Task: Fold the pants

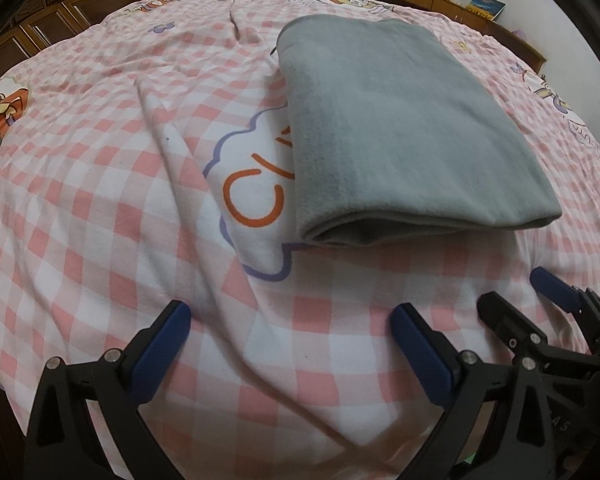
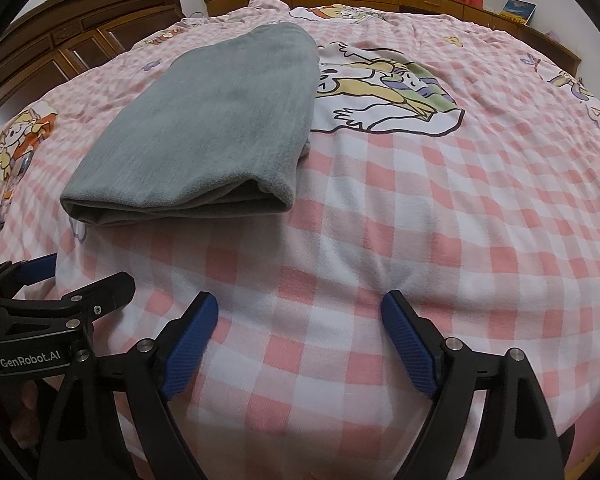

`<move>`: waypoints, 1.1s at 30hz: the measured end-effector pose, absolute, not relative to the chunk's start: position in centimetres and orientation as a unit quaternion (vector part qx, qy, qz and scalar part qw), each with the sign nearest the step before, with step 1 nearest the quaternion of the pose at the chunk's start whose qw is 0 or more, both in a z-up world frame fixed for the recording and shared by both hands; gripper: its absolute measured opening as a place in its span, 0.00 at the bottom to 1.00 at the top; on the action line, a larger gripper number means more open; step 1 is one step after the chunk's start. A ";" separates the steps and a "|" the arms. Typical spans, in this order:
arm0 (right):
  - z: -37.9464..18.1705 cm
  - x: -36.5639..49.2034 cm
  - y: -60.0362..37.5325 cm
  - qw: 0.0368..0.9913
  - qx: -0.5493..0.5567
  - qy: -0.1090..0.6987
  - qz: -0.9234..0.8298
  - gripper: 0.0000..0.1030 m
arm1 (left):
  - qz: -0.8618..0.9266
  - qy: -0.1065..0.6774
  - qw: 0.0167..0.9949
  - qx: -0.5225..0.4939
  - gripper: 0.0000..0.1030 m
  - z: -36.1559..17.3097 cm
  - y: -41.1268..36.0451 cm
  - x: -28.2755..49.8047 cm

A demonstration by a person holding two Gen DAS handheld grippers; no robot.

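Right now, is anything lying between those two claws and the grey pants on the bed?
Nothing visible. Only bare checked bedsheet lies between the open left gripper, the open right gripper and the folded grey pants.

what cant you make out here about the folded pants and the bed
- Gray pants: waistband, legs and inner layers hidden inside the fold, both views.
- Orange lettering on the checked bedspread: partly covered by the pants, left view.
- Book on the far ledge: cover too small to read.
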State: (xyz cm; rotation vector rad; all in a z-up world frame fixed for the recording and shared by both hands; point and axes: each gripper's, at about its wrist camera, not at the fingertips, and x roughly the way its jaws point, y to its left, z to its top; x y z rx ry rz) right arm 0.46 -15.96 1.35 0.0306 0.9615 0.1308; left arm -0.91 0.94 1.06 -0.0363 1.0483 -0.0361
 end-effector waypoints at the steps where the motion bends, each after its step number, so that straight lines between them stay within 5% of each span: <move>1: 1.4 0.5 -16.0 0.884 0.015 0.462 0.063 0.84 | -0.017 0.500 0.865 -0.017 1.00 1.1 0.9 -0.9; 33: 1.2 0.5 -15.8 0.884 0.020 0.462 0.066 0.87 | -0.018 0.498 0.867 -0.021 0.99 1.0 1.2 -0.8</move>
